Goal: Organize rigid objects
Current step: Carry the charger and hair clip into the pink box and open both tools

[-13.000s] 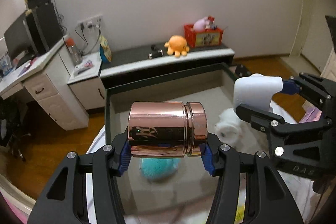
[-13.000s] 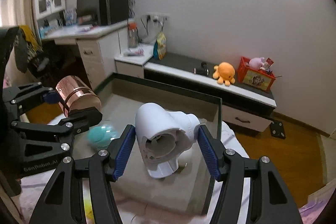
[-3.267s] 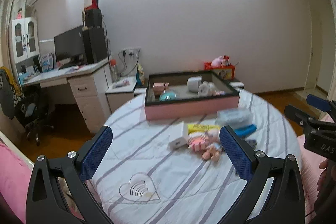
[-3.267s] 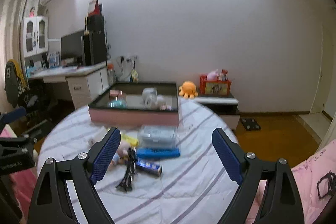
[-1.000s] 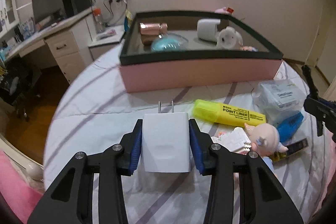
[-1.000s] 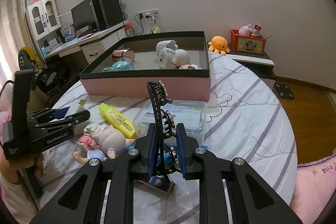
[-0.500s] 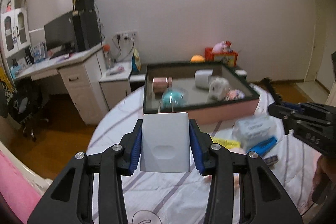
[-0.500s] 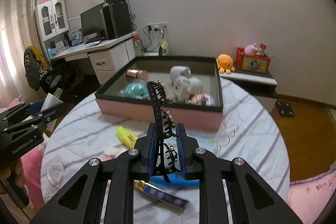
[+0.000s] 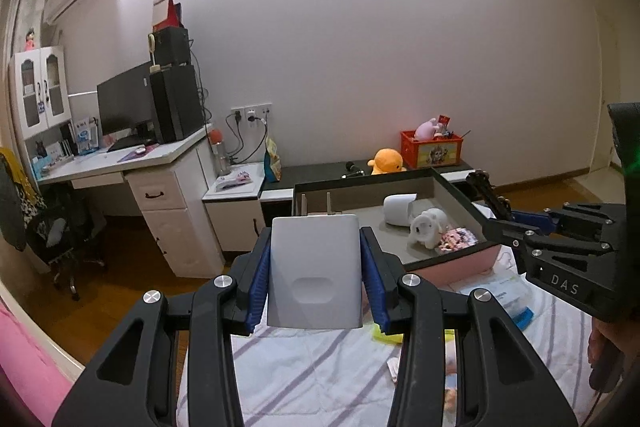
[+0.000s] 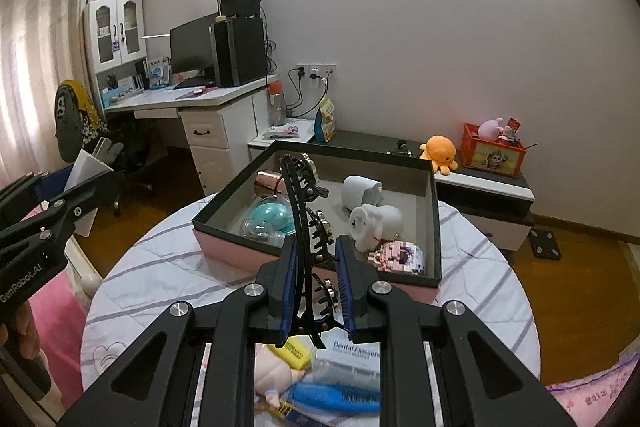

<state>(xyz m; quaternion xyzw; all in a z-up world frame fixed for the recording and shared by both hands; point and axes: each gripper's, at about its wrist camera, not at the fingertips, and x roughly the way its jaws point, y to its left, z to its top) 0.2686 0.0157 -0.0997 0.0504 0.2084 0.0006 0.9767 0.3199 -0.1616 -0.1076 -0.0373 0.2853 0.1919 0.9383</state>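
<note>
The left tool (image 9: 316,285) clamps a white rectangular plug charger (image 9: 315,273) at 6 o'clock. The right tool (image 10: 317,297) clamps a black toothed hair claw clip (image 10: 306,235). Beyond at 12 o'clock sits the pink-walled, black-rimmed open box (image 10: 437,227) on the striped bed (image 10: 160,259).

charger (image 9: 315,275): smooth matt white plastic
hair claw (image 10: 306,227): glossy black plastic, metal studs
fingers (image 9: 258,281): ribbed blue pads
cup (image 10: 269,183): shiny copper metal
bedspread (image 10: 160,267): striped quilted cloth
</note>
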